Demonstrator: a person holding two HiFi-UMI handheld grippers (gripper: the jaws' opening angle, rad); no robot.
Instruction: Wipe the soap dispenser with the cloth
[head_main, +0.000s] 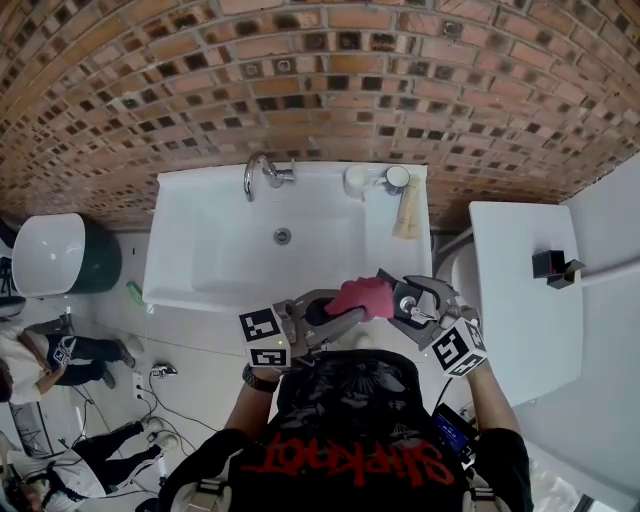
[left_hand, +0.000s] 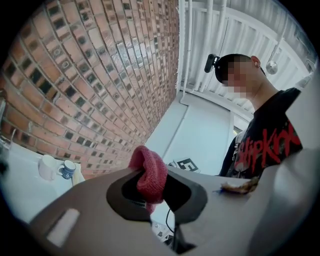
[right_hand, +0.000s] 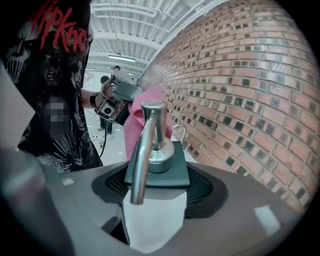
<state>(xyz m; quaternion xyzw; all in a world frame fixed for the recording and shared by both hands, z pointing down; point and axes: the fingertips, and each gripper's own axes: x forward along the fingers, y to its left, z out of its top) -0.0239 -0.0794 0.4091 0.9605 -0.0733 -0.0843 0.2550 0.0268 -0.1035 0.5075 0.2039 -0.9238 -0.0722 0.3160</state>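
In the head view my right gripper (head_main: 408, 303) is shut on the soap dispenser (head_main: 407, 301), held in front of my chest below the sink. The right gripper view shows the dispenser (right_hand: 156, 200) as a white block with a dark green top and a metal pump, squeezed between the jaws of that gripper (right_hand: 156, 192). My left gripper (head_main: 345, 312) is shut on the pink cloth (head_main: 362, 297). The cloth (left_hand: 149, 172) bulges out from between the jaws of the left gripper (left_hand: 152, 192). The cloth (right_hand: 137, 117) is right against the far side of the pump.
A white sink (head_main: 215, 265) with a chrome tap (head_main: 262, 172) is mounted on the brick wall. A cup (head_main: 396, 179) and a beige object (head_main: 407, 212) sit on the sink's right rim. A white counter (head_main: 520, 300) with a black holder (head_main: 555, 266) is at right. A toilet (head_main: 50, 253) is at left.
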